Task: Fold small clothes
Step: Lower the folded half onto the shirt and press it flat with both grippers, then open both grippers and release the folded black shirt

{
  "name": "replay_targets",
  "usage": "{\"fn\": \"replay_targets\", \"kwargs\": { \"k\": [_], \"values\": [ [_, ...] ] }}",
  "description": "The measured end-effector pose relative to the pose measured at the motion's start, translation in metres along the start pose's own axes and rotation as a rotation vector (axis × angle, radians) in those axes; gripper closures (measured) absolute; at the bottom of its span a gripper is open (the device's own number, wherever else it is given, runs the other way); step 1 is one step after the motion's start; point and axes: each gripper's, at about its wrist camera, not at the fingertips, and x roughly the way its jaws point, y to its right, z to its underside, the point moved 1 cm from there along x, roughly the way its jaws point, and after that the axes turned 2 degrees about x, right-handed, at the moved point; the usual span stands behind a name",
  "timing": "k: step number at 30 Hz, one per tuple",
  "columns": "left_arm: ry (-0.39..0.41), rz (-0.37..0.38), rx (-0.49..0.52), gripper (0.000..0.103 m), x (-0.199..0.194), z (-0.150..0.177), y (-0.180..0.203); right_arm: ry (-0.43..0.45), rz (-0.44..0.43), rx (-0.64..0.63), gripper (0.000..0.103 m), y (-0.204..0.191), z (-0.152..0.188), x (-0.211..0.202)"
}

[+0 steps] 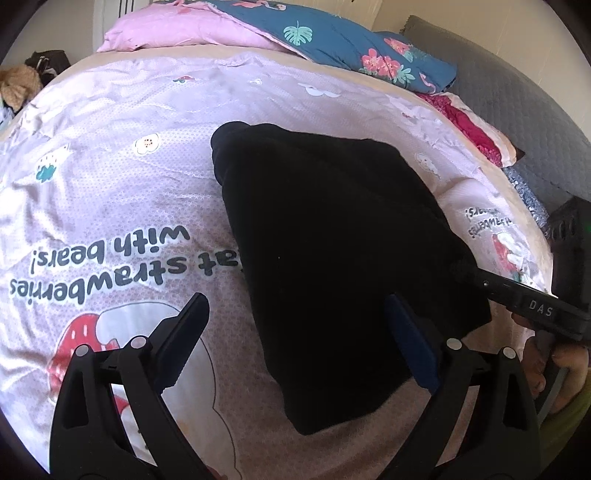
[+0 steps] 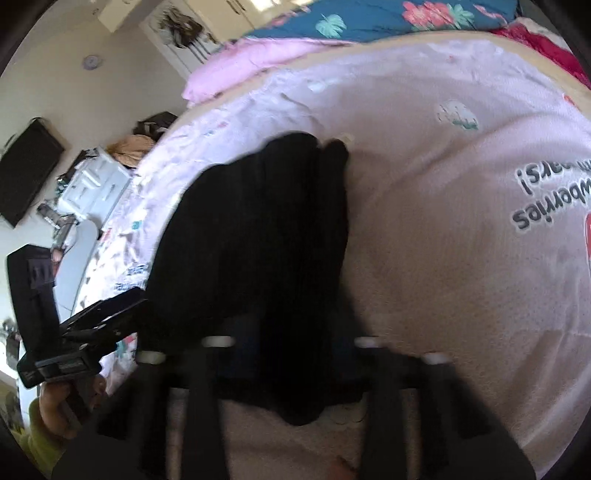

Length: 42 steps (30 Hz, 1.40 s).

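Nearest the left wrist camera, the left gripper [image 1: 297, 345] stands released, its 2 fingers spread wide: the one at 7 o'clock hangs over the printed bedspread [image 1: 110, 192], the one at 5 o'clock sits over the near edge of the black garment [image 1: 332, 236]. That garment lies in a folded, roughly rectangular heap on the bedspread, running from 6 o'clock up toward 12 o'clock. At 3 o'clock the right gripper [image 1: 465, 267] reaches in, its tip touching the garment's right edge; whether it is clenched cannot be told, since the right wrist view is blurred and the cloth covers the space between its fingers. In that view the black garment [image 2: 258, 240] fills the centre, with the left gripper [image 2: 107, 314] at 8 o'clock. Farther off, at 12 o'clock, lie a pink pillow [image 1: 177, 33] and a teal floral quilt [image 1: 351, 40].
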Motion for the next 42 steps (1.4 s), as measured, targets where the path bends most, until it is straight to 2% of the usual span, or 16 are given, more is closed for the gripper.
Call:
{"fn": "replay_targets", "kwargs": {
  "k": [2, 4, 8, 10, 11, 12, 14, 17, 20, 22, 24, 27, 32, 42],
  "values": [
    [0.014, 0.014, 0.002, 0.014, -0.005, 0.001, 0.002, 0.037, 0.010, -0.062, 0.084, -0.013, 0.001, -0.012],
    [0.022, 0.041, 0.001, 0.014, -0.009, 0.001, 0.005, 0.048, 0.018, -0.062, 0.085, -0.016, 0.001, -0.018],
    [-0.006, 0.064, -0.001, 0.014, -0.006, 0.005, 0.007, 0.024, 0.105, -0.080, 0.085, -0.010, 0.008, -0.010],
    [-0.021, 0.067, 0.002, 0.014, -0.003, 0.008, 0.009, 0.021, 0.130, -0.063, 0.072, -0.007, 0.013, -0.008],
    [-0.028, 0.070, 0.004, 0.014, -0.002, 0.009, 0.009, 0.018, 0.144, -0.058, 0.054, -0.006, 0.015, -0.006],
    [-0.031, 0.070, 0.003, 0.014, -0.002, 0.010, 0.009, 0.014, 0.160, -0.057, 0.049, -0.005, 0.017, -0.006],
    [-0.033, 0.071, 0.000, 0.014, -0.003, 0.011, 0.010, 0.021, 0.165, -0.056, 0.049, -0.005, 0.020, -0.009],
    [-0.038, 0.077, -0.006, 0.014, -0.004, 0.011, 0.010, 0.037, 0.183, -0.063, 0.042, -0.007, 0.021, -0.014],
    [-0.038, 0.070, -0.013, 0.010, -0.006, 0.010, 0.009, 0.049, 0.203, -0.066, 0.028, -0.008, 0.023, -0.018],
    [-0.036, 0.072, -0.017, 0.010, -0.008, 0.011, 0.009, 0.061, 0.213, -0.073, 0.026, -0.010, 0.023, -0.022],
    [-0.034, 0.070, -0.019, 0.009, -0.013, 0.012, 0.007, 0.077, 0.222, -0.072, 0.015, -0.012, 0.024, -0.027],
    [-0.031, 0.063, -0.013, 0.009, -0.019, 0.012, 0.008, 0.106, 0.234, -0.075, 0.008, -0.016, 0.024, -0.037],
    [-0.018, 0.044, -0.004, 0.009, -0.030, 0.012, 0.009, 0.152, 0.262, -0.085, 0.004, -0.024, 0.025, -0.053],
    [0.045, 0.029, 0.017, 0.009, -0.069, 0.018, 0.013, 0.251, 0.286, -0.144, 0.004, -0.051, 0.037, -0.089]
  ]
}}
